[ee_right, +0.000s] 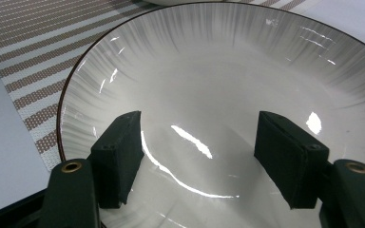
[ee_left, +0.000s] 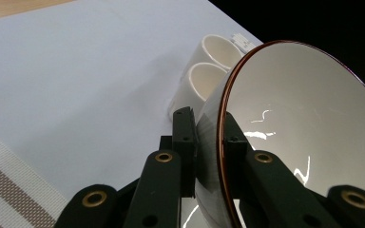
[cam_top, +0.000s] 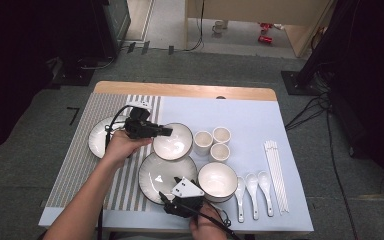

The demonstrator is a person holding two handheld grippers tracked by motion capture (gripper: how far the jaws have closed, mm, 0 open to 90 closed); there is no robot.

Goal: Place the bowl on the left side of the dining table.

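Taking the big plate (cam_top: 156, 175) at the front middle of the desk (cam_top: 260, 115) as the landmark and reading from the left: a smaller plate (cam_top: 96, 137) lies well to its left and farther back on the striped mat (cam_top: 82, 150). Just behind the big plate, the left tool (cam_top: 166, 132) is clamped on the rim of a bowl (cam_top: 176, 142), one jaw inside the brown edge and one outside, as the left gripper view shows (ee_left: 209, 147); there the bowl (ee_left: 304, 123) looks tipped steeply, held by a thin bite of its wall alone. That is the main risk, to my judgement: glazed ceramic gripped so near the lip could slip or swing on the pads and drop onto the big plate below, or knock the three cups (cam_top: 212, 142) standing just right of it. At the big plate's near edge, the right tool (cam_top: 172, 197) hangs with its jaws apart and nothing between them; in the right gripper view (ee_right: 197, 156) the big plate (ee_right: 228, 80) lies under both. If it closes on the shallow rim at a poor angle, the plate may skid instead of lifting. Right of the big plate stands a second bowl (cam_top: 217, 181), then three spoons (cam_top: 252, 189) and a row of chopsticks (cam_top: 276, 172); a wide swing of either hand could scatter these.
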